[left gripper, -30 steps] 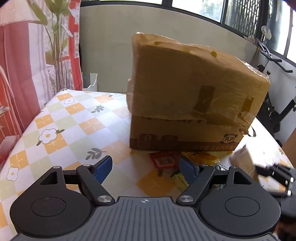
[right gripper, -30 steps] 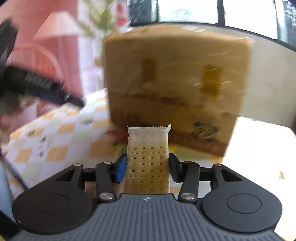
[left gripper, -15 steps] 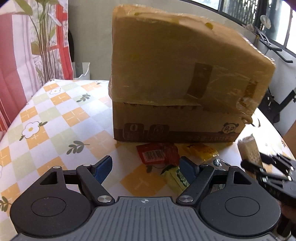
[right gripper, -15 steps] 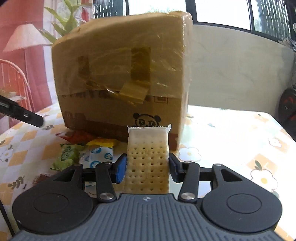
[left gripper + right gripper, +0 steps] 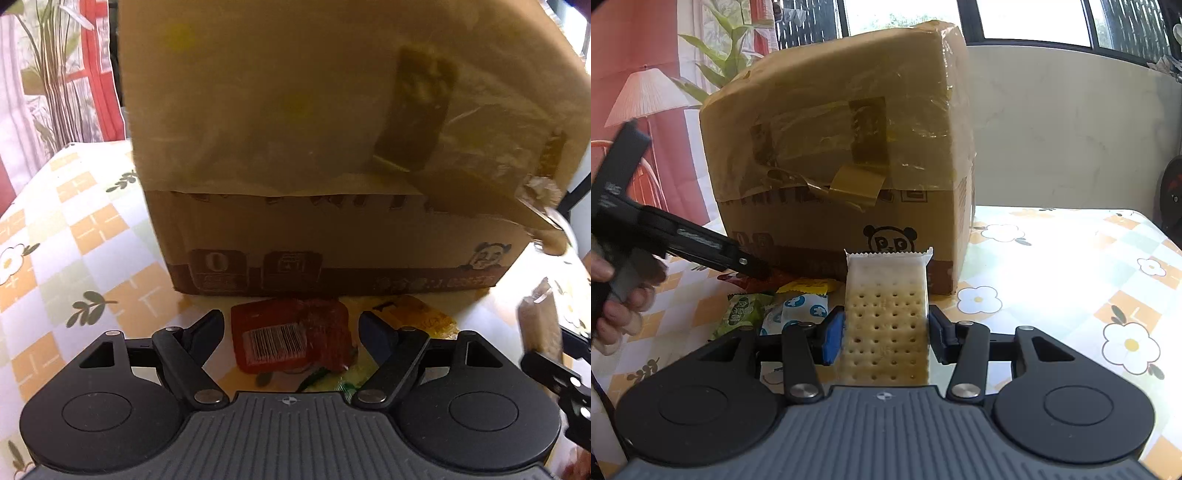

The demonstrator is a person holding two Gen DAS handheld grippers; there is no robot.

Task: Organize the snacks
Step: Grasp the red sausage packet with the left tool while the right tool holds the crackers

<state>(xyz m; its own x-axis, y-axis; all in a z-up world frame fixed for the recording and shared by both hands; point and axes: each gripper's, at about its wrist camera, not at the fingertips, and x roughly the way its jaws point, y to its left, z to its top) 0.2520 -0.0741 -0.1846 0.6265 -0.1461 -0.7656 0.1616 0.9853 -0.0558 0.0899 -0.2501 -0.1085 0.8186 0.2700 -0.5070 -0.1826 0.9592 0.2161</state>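
A red snack packet [image 5: 290,339] with a barcode lies on the table just in front of the taped cardboard box [image 5: 332,166]. My left gripper [image 5: 291,326] hangs open right over that packet, a finger on each side of it, pads apart from it. A yellow packet [image 5: 424,317] and a green one [image 5: 325,380] lie beside it. My right gripper [image 5: 886,332] is shut on a clear-wrapped cracker pack [image 5: 888,314], held upright near the box's right corner [image 5: 849,166]. In the right wrist view the left gripper [image 5: 746,264] reaches in over the red packet [image 5: 746,280].
A green packet [image 5: 742,310], a yellow one [image 5: 809,286] and a white-blue one [image 5: 798,310] lie in a heap before the box. The flowered tablecloth [image 5: 1071,277] stretches out to the right. A hand [image 5: 617,314] holds the left tool. Curtain and plant stand behind.
My left gripper has come forward and down toward the red packet, so the box fills its view. The right gripper swung right earlier, then held steady with the crackers.
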